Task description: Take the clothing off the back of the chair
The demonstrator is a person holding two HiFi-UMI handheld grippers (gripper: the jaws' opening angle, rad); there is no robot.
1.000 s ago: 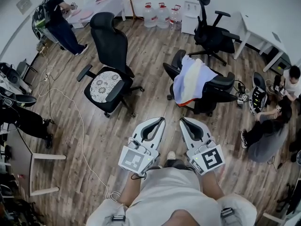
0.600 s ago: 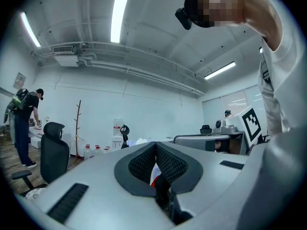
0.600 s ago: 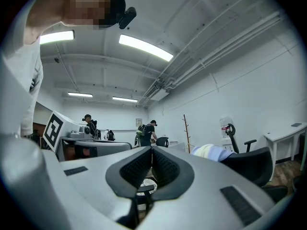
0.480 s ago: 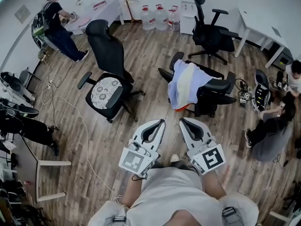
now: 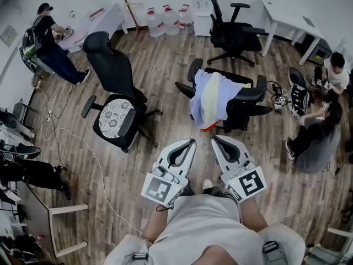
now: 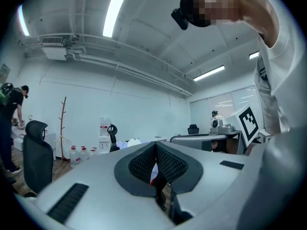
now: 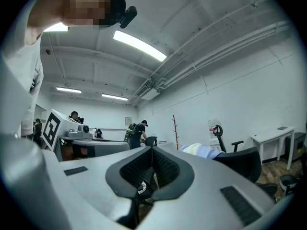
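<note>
Fingers (image 6: pixel 141 166) of the left gripper (image 5: pixel 191 142) are pressed together with nothing between them. The right gripper (image 5: pixel 214 139) is closed and empty in the same way. Both are held level, side by side, with their tips towards the clothing (image 5: pixel 211 97).

The clothing is pale blue and cream with an orange edge at the bottom. It hangs over the back of a black chair (image 5: pixel 252 95), on the side facing the grippers and well apart from them. Only wooden floor (image 5: pixel 165 93) lies between the tips and the clothing.

To the left of the clothing, a second chair (image 5: pixel 112 69) with a lace cushion (image 5: pixel 112 116) stands close by, turned at an angle. A third chair (image 5: pixel 228 33) stands behind, near a white desk (image 5: pixel 287 22). Water bottles (image 5: pixel 165 20) line the far wall beside a coat stand (image 5: pixel 126 1).

At the right, two seated people (image 5: pixel 322 137) are bent over gear on the floor. At the far left, a standing person (image 5: pixel 47 40) works at a table (image 5: pixel 98 20). A white cable (image 5: pixel 95 156) trails across the boards on the left.
</note>
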